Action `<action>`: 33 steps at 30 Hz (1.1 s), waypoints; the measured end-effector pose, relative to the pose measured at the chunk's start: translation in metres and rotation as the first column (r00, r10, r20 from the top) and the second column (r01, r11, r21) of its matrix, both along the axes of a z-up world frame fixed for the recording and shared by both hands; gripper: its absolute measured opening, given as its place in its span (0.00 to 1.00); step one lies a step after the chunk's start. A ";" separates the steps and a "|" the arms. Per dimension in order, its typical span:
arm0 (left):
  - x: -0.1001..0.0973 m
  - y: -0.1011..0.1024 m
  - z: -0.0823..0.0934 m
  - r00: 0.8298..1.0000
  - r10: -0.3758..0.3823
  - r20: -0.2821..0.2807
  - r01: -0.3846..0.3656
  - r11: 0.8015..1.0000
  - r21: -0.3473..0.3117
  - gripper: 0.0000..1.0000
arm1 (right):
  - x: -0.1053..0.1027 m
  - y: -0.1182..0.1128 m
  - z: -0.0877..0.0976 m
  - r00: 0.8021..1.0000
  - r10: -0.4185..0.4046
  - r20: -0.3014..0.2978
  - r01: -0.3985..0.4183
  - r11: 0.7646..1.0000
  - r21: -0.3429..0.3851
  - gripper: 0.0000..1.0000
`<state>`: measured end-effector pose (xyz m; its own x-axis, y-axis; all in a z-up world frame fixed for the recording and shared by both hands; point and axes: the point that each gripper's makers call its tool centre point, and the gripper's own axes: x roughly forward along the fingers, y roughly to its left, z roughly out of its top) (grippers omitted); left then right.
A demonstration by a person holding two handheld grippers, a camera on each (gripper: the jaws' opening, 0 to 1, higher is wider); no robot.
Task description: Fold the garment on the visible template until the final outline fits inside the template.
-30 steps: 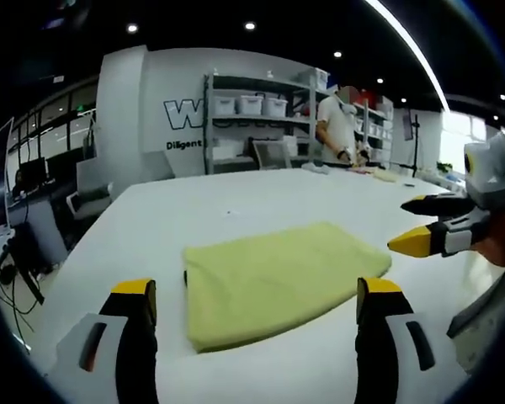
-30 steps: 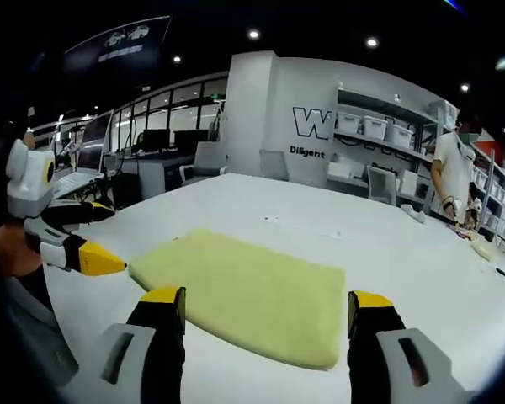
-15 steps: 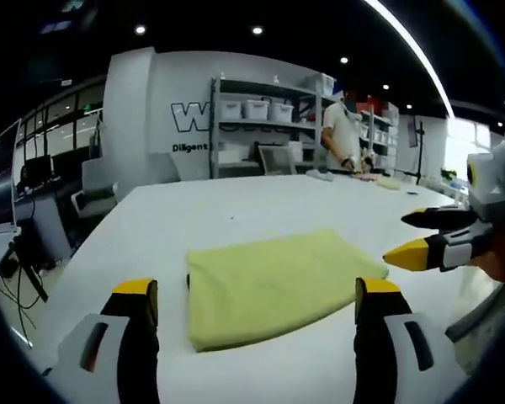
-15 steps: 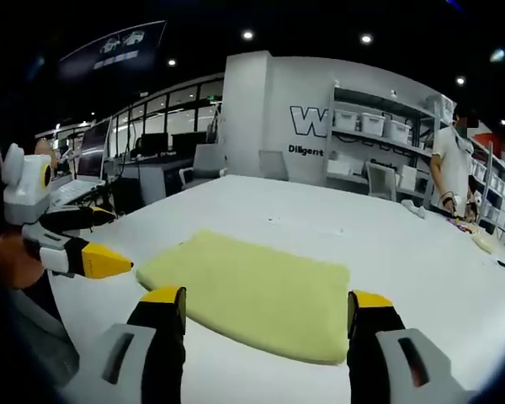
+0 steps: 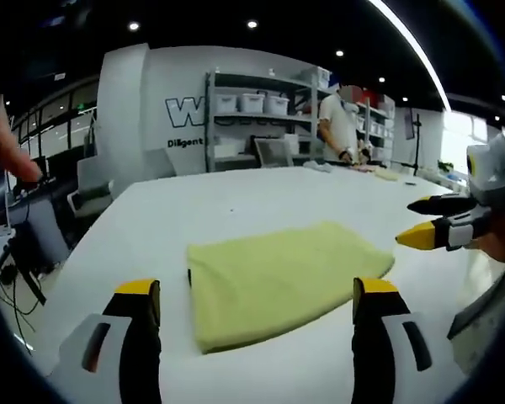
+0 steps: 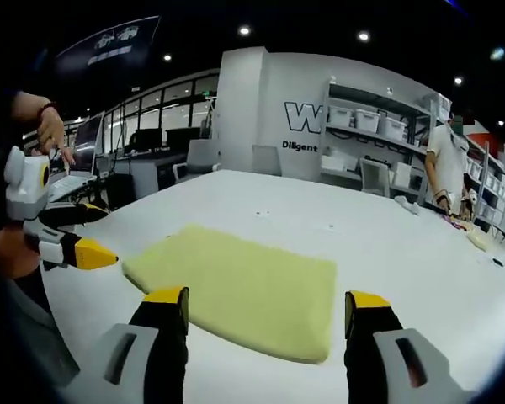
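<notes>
A folded pale yellow garment (image 5: 279,275) lies flat on the white table (image 5: 210,210); the right gripper view shows the garment (image 6: 244,282) too. No template outline can be made out under it. My left gripper (image 5: 257,316) hovers open in front of the garment's near edge, holding nothing. My right gripper (image 6: 265,316) is also open and empty, just short of its near edge. In the left gripper view the right gripper (image 5: 438,220) comes in at the right edge. In the right gripper view the left gripper (image 6: 71,231) sits at the left, apart from the cloth.
A person (image 5: 338,126) stands at the table's far end by small objects (image 5: 385,174). Shelving with white bins (image 5: 248,105) lines the back wall. A person's hand (image 6: 49,126) is raised at the far left. Desks and chairs (image 6: 194,160) stand beyond the table.
Both views shifted slightly with the hands. A raised hand has come into view at the left of both views. The garment lies as before, and both grippers stay open.
</notes>
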<state>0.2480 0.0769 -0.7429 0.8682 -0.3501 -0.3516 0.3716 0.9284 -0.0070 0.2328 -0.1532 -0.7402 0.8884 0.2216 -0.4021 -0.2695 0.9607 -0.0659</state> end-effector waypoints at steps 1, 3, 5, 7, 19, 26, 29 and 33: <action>0.003 0.002 0.001 1.000 0.005 0.000 -0.005 1.000 0.001 0.91 | 0.002 0.000 -0.001 1.000 0.004 -0.007 -0.005 1.000 -0.004 0.73; 0.009 0.004 0.003 1.000 0.013 0.010 -0.013 1.000 -0.002 0.91 | 0.007 -0.003 -0.002 1.000 0.012 -0.014 -0.013 0.999 -0.030 0.72; 0.013 0.004 0.000 1.000 0.003 0.016 -0.003 1.000 0.027 0.91 | 0.013 -0.004 -0.003 1.000 0.025 -0.011 -0.025 0.999 -0.038 0.71; 0.015 0.007 -0.005 1.000 0.002 0.019 -0.003 0.999 0.033 0.90 | 0.017 -0.007 -0.006 1.000 0.024 -0.010 -0.024 0.999 -0.038 0.70; 0.014 0.013 -0.024 0.999 0.020 -0.029 -0.019 0.999 0.033 0.89 | 0.014 -0.012 -0.018 0.999 0.007 -0.033 -0.008 0.999 -0.048 0.69; 0.014 0.013 -0.027 0.999 0.019 -0.036 -0.018 0.999 0.039 0.89 | 0.015 -0.017 -0.024 0.998 -0.001 -0.056 -0.002 0.999 -0.044 0.69; 0.014 0.012 -0.027 0.999 0.016 -0.039 -0.015 0.999 0.040 0.89 | 0.012 -0.019 -0.033 0.995 -0.010 -0.096 0.006 0.999 -0.043 0.70; 0.011 0.009 -0.036 0.997 0.002 -0.077 0.002 0.999 0.052 0.88 | 0.006 -0.017 -0.050 0.985 -0.002 -0.174 -0.004 0.999 -0.034 0.72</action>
<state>0.2594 0.0859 -0.7792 0.8379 -0.3299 -0.4348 0.3721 0.9281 0.0128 0.2387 -0.1698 -0.7898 0.8040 0.2061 -0.5578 -0.2811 0.9583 -0.0511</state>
